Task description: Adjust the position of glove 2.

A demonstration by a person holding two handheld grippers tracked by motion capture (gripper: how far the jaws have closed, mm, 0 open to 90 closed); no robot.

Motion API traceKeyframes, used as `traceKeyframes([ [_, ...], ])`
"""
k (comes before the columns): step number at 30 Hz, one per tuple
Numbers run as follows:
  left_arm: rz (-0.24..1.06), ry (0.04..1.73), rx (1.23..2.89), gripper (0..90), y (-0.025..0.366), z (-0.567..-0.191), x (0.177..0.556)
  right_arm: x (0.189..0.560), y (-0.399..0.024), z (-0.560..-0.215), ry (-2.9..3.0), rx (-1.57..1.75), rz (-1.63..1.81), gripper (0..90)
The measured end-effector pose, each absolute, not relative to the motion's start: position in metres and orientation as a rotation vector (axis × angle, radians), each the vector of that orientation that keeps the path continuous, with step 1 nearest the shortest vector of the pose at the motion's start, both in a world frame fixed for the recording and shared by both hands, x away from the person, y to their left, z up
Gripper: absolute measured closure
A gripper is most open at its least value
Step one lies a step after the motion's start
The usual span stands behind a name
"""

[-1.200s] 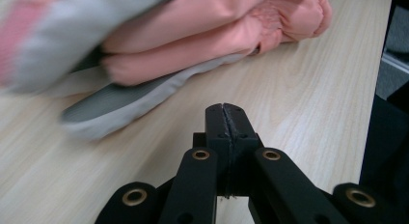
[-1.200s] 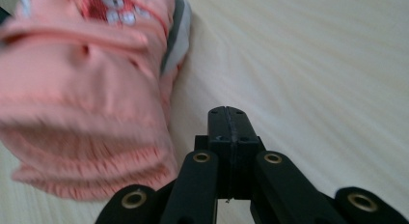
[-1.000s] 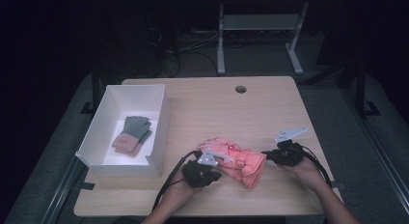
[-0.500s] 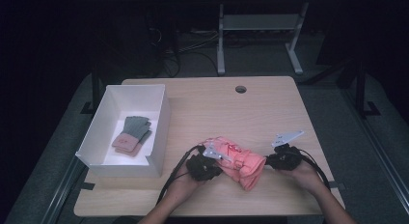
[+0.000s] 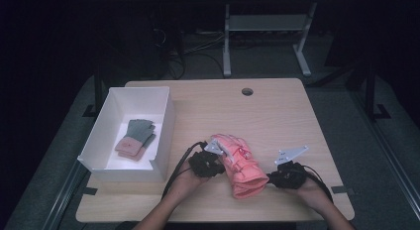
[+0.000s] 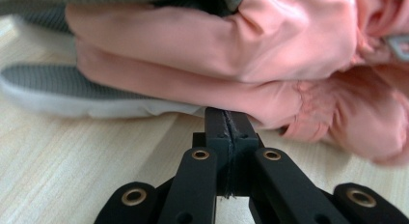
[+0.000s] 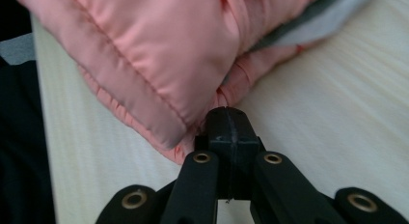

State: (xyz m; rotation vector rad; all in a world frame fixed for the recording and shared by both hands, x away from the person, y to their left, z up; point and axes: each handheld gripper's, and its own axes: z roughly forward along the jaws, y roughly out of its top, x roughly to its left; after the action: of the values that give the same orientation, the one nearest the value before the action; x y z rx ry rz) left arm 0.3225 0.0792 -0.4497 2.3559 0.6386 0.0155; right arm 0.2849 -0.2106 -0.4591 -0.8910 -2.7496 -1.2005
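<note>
A pink padded glove point(image 5: 240, 165) with a grey palm lies on the wooden table point(image 5: 277, 116), near its front edge. My left gripper point(image 5: 222, 164) is at the glove's left side. In the left gripper view its jaws point(image 6: 226, 120) are pressed together on the lower pink edge point(image 6: 217, 40). My right gripper point(image 5: 270, 179) is at the glove's lower right end, by the cuff. In the right gripper view its jaws point(image 7: 227, 120) are closed on puckered cuff fabric point(image 7: 159, 50). A hand holds each gripper.
A white open box point(image 5: 166, 126) stands at the table's left, with a grey and pink pair of small gloves point(image 5: 136, 138) inside. A round cable hole point(image 5: 247, 91) sits near the far edge. The table's front edge is close behind both hands.
The left gripper has moved away from the person and the right gripper toward the person. The pink glove has turned between them and now lies more lengthwise, cuff toward the front edge.
</note>
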Motion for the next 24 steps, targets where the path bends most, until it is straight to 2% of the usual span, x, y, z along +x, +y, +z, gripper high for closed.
traceKeyframes([
  [24, -0.029, 0.631, 2.319, 89.6, 0.085, -0.452, 0.345, 0.262, -0.141, -0.458, -2.745, -0.589, -1.202, 90.0],
])
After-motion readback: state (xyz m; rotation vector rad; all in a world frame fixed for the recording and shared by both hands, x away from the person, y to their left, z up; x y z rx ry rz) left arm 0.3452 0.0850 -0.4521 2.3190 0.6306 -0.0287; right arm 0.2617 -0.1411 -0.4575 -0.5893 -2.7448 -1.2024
